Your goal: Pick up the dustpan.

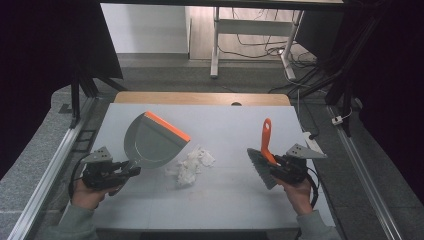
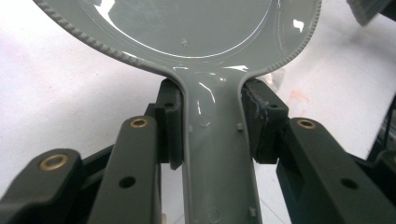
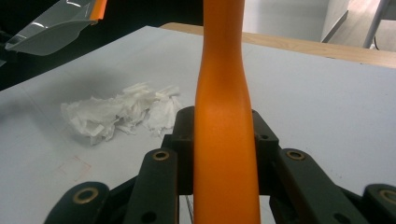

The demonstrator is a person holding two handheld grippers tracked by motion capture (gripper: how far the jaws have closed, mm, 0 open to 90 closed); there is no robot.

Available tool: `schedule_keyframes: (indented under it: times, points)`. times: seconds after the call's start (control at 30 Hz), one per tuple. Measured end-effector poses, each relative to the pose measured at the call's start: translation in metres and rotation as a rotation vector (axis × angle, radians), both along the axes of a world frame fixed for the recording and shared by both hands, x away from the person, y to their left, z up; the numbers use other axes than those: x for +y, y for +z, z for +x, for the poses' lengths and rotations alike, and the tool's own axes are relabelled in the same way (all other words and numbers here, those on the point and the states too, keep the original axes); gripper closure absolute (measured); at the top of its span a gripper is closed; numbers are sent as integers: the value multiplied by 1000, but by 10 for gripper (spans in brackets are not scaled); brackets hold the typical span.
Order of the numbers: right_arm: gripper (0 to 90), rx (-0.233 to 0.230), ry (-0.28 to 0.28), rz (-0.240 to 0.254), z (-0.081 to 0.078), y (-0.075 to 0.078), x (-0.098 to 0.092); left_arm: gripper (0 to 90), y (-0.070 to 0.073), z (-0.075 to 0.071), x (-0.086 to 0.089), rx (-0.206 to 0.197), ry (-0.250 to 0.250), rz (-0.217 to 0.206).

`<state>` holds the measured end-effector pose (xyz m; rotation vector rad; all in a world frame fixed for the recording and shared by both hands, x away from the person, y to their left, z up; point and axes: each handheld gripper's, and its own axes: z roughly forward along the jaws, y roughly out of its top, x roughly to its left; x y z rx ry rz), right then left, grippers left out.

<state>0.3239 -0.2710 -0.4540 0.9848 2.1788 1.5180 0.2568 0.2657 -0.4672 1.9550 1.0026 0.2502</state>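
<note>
A: What has the left gripper [image 1: 131,170] got?

B: Its jaws are clamped on the grey handle of the dustpan [image 1: 150,142]. In the left gripper view the pads press on either side of that handle, just below the round pan. The pan sits at the table's left, tilted, with its orange lip [image 1: 167,126] on the far side.

A: And the right gripper [image 1: 276,164]?

B: Clenched around the orange handle of the brush [image 1: 265,150]. The handle points away from the person, and the grey bristles [image 1: 259,166] hang just left of the jaws.

A: What lies between the two tools?

B: A heap of crumpled white paper scraps [image 1: 191,164] on the white table [image 1: 230,130], just right of the pan's lower edge and well left of the brush. Open tabletop separates the bristles from the scraps.

A: Anything else around?

B: A wooden strip [image 1: 200,98] along the table's far edge, a white desk frame [image 1: 216,45] beyond it, and cables [image 1: 300,75] on the floor at the far right.
</note>
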Motion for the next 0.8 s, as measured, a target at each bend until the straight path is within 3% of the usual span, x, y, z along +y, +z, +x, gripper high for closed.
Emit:
schedule_keyframes:
  times: [0.27, 0.4, 0.6, 0.8]
  points:
    - [700, -5, 2, 6, -1, 2, 0, 619, 3, -15, 3, 6, -61, 44]
    - [701, -5, 1, 7, 0, 2, 0, 619, 0, -24, 6, 16, -121, 76]
    - [701, -4, 2, 4, 1, 2, 1, 620, -8, -28, 7, 44, -145, 100]
    - [701, -5, 9, 8, 2, 3, 4, 619, -10, -31, 7, 58, -199, 128]
